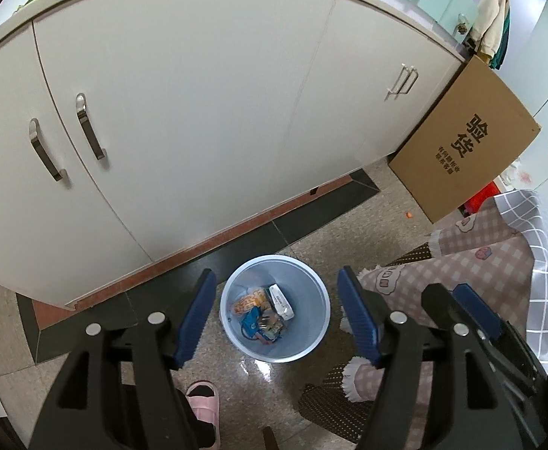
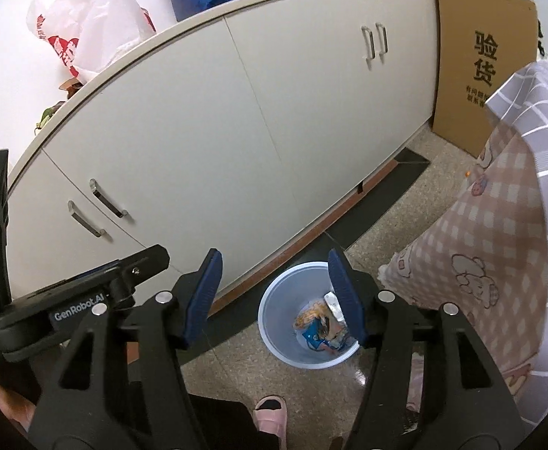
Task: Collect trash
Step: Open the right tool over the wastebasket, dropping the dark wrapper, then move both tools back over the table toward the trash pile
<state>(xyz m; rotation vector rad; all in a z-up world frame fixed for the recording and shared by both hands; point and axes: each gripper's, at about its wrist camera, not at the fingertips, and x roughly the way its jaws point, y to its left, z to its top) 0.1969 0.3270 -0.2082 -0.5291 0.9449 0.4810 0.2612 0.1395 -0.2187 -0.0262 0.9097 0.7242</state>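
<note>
A light blue trash bin point(image 1: 313, 345) stands on the floor in front of a white cabinet. Several wrappers point(image 1: 264, 315) lie at its bottom: an orange packet, a white carton, a blue wrapper. My left gripper point(image 1: 276, 300) hovers above the bin, open and empty. The right gripper shows at the right edge of the left wrist view point(image 1: 458, 311). In the right wrist view the bin point(image 2: 274, 322) lies below with the wrappers point(image 2: 321, 328) inside. My right gripper point(image 2: 274, 281) is open and empty above it. The left gripper's body point(image 2: 86, 300) is at the left.
A white cabinet point(image 1: 184, 112) with metal handles fills the background. A cardboard box point(image 1: 469, 142) leans at its right end. A table with a pink checked cloth point(image 2: 491, 262) stands at the right. A pink slipper point(image 1: 204, 401) is on the floor near the bin.
</note>
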